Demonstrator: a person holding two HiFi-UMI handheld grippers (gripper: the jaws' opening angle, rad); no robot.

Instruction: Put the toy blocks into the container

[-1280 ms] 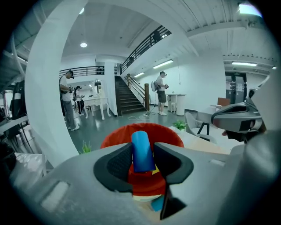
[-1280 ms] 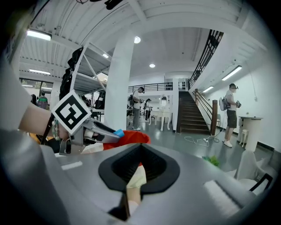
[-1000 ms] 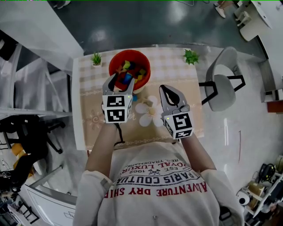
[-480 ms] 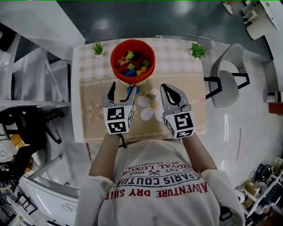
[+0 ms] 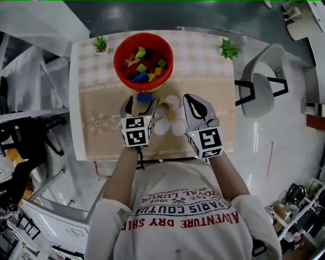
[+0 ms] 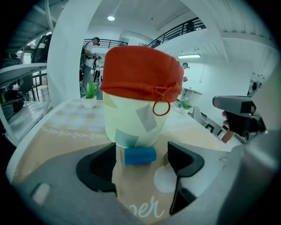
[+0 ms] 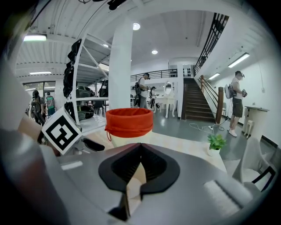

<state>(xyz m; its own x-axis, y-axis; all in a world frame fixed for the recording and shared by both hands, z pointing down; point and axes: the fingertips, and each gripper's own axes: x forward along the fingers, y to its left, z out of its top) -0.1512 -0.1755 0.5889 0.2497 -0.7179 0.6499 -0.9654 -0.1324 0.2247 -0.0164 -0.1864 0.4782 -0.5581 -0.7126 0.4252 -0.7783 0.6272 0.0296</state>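
Left gripper [image 5: 141, 101] has dropped from the bucket [image 5: 116, 60] to the table [image 5: 213, 66], jaws just opening, wide around a blue block [image 6: 140, 155], not gripping; right gripper [image 7: 139, 154] closed, empty

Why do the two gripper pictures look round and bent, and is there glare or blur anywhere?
Left gripper view: wide-angle lens bulges the scene, corners go black; the blue block is sharp, the near foreground soft. Right gripper view: same bulge; the ceiling light burns white, the container is clear. Head view: milder bending; lamps glare on the floor.
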